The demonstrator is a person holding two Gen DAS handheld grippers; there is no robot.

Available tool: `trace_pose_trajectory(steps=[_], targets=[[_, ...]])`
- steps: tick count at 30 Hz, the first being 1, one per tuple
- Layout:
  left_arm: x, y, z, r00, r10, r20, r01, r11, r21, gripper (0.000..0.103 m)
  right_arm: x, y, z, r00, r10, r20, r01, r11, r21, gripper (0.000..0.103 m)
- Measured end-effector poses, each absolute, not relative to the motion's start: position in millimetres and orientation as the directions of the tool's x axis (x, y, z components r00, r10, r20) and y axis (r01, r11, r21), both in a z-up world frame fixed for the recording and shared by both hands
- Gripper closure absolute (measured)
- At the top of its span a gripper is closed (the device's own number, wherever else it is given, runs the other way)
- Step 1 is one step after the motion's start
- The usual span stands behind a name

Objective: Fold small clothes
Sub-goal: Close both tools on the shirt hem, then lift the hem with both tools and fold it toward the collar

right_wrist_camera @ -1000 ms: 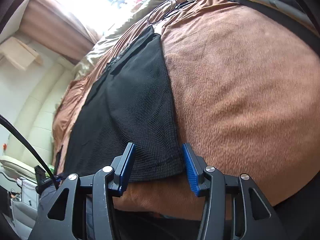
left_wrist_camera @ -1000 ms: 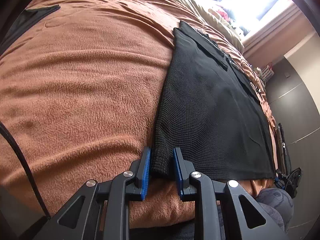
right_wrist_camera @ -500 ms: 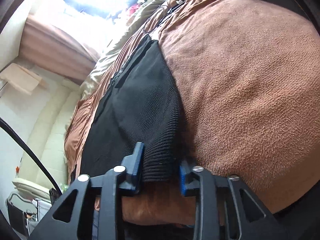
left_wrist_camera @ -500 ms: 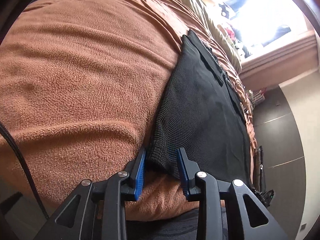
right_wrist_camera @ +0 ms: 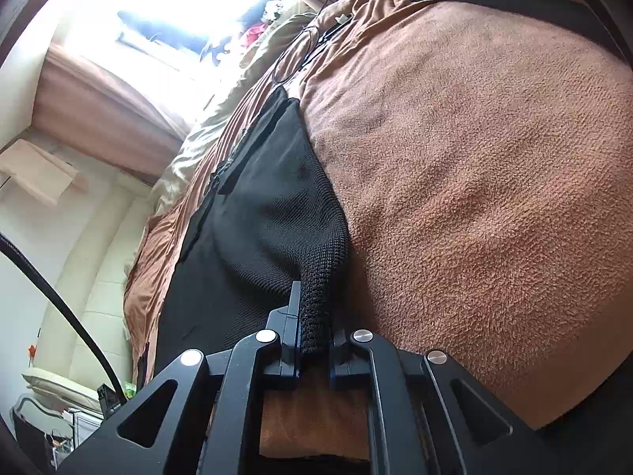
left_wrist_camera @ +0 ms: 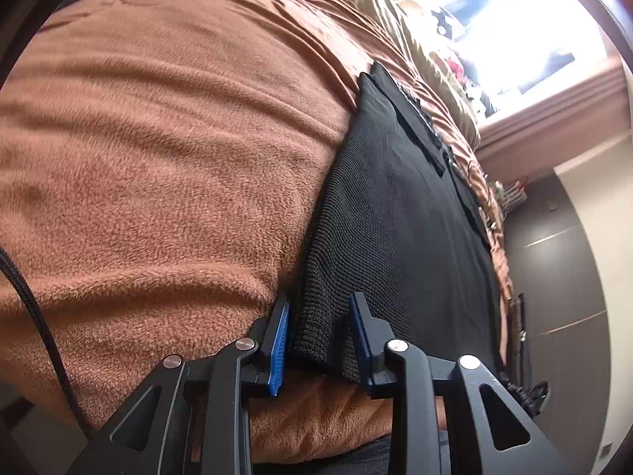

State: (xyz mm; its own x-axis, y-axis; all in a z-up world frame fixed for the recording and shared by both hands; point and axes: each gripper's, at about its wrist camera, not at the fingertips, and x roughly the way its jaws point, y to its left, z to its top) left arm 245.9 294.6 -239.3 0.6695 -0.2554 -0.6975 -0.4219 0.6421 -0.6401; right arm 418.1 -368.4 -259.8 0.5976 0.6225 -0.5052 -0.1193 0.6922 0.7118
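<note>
**Grabbing the two near corners**

Pinching comes first. My left claw [left_wrist_camera: 320, 336] has the near corner of the black knit top [left_wrist_camera: 395, 237] between its jaws, and they are closing. My right claw [right_wrist_camera: 314, 336] is squeezed tight on the other near corner. I think I should lift both together, evenly, and fold away from me. The top lies ahead on the fuzzy brown blanket [left_wrist_camera: 158, 158]. A bright window [right_wrist_camera: 166, 12] glows far beyond.

no readable text, no labels, brands, numbers or signs
</note>
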Motion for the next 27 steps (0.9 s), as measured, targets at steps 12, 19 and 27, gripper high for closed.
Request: trace_pose_trajectory(steps=[12,19,27], targets=[[220.0,314.1,-189.9,0.754,-0.203,-0.625,-0.38,0.641,-0.667,0.098,388.9,-360.3,-199.5,0.643,0.628,-0.439,-0.184,0.682,0.707,0.099],[195.1,320.4,-142.0,0.823,-0.189,-0.536,-0.314,0.635,-0.706,0.098,349.2,-366.5,-161.8,0.655,0.654,-0.377,-0.262,0.666,0.699,0.099],[138.6,312.2,-109.0,0.86,-0.171,-0.48,-0.27,0.647,-0.713,0.098,298.8,-383.3,-144.2,0.656,0.675,-0.338,-0.307,0.647,0.698,0.099]])
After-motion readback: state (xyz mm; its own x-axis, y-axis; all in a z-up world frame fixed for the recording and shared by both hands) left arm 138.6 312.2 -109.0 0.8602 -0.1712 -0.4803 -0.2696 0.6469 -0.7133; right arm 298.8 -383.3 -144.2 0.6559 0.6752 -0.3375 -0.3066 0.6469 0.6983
